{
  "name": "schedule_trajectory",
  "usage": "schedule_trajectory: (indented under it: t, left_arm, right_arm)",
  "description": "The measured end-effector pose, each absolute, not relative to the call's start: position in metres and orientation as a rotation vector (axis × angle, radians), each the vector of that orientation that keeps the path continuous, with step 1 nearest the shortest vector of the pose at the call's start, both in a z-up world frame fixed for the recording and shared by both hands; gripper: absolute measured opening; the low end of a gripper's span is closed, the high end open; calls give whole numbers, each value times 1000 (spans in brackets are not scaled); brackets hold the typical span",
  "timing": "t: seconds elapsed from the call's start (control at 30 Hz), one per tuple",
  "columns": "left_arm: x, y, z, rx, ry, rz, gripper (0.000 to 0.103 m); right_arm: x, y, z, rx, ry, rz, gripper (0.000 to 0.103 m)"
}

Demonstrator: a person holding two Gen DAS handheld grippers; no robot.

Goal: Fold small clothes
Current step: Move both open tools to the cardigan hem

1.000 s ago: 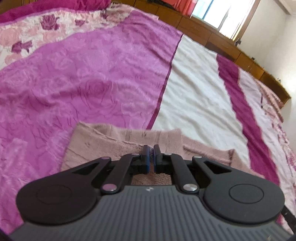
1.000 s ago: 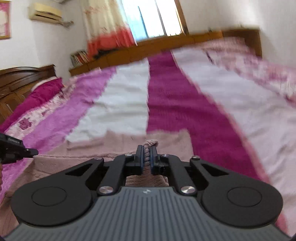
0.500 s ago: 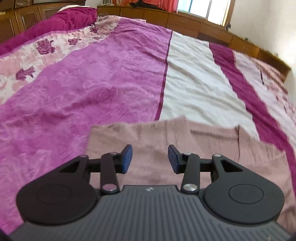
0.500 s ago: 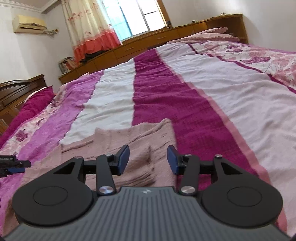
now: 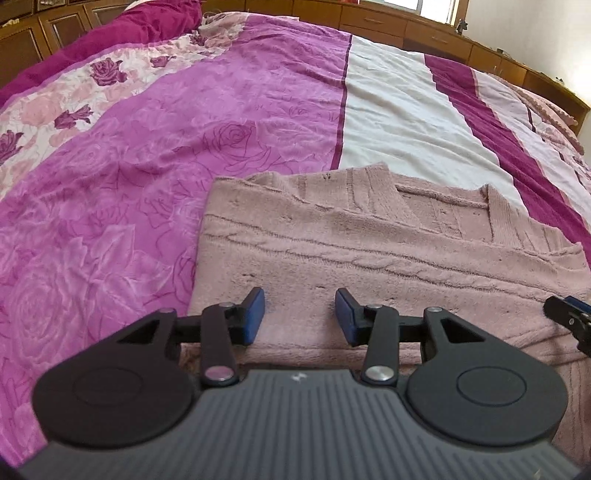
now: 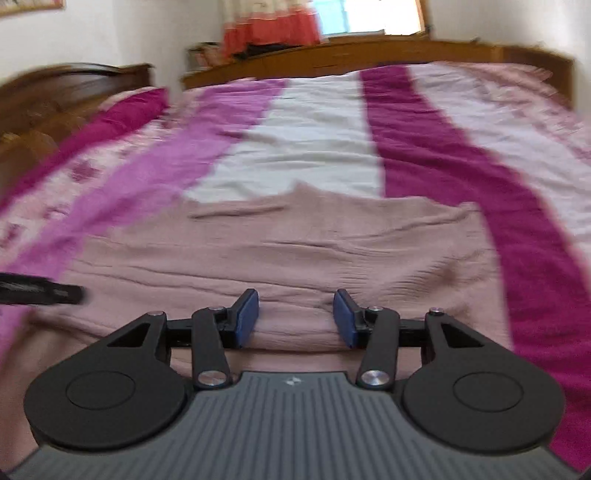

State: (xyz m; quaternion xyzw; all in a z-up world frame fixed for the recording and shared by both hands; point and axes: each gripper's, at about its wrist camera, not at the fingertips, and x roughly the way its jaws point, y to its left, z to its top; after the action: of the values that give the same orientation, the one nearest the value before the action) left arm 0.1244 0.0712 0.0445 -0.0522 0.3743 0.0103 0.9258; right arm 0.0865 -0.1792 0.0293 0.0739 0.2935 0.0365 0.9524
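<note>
A dusty-pink knitted sweater (image 5: 369, 251) lies flat on the bed, folded over on itself, its far edge and V-neck showing. It also fills the middle of the right wrist view (image 6: 295, 251). My left gripper (image 5: 299, 317) is open and empty, just above the sweater's near part. My right gripper (image 6: 294, 315) is open and empty over the sweater's near edge. The right gripper's tip shows at the right edge of the left wrist view (image 5: 569, 314); the left gripper's tip shows at the left of the right wrist view (image 6: 40, 293).
The bedspread (image 5: 184, 129) has purple, white and magenta stripes with rose prints. A magenta pillow (image 5: 110, 33) lies at the far left. Wooden cabinets (image 5: 424, 29) run along the far side, a dark headboard (image 6: 74, 92) on the left.
Both grippers were shut on the sweater's edge, then opened and let it go. They have drawn back and the sweater now lies flat. The right view is blurred from motion.
</note>
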Motion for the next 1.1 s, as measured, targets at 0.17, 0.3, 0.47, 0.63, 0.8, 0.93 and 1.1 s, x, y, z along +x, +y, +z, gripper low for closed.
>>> schedule_trajectory:
  t: [0.17,0.3,0.47,0.63,0.8,0.93,1.1]
  left_arm:
    - [125,71,44,-106,767,21,44]
    - [125,69,43,-101,765,29,44]
    - [126,69,42,-91,768,25,45]
    - [127,69,42,-69,770,23,46]
    - [118,72,50,-77,778,33,47]
    - [106,75,60,-89,779,35,49]
    - [89,81,71,-119,785,40,50]
  right_arm:
    - [71,-208,27,212,589,-65,53]
    - [63,-215,33,204,580,-98,53]
    - [61,-204,41,140,556,-70,59]
    - [67,-203,26,116,588,-66,61]
    - [57,-209,44,171,575,-59,61]
    - [43,-213,57,196,558,-52,61]
    - [20,-214,69,222,547,-24,61]
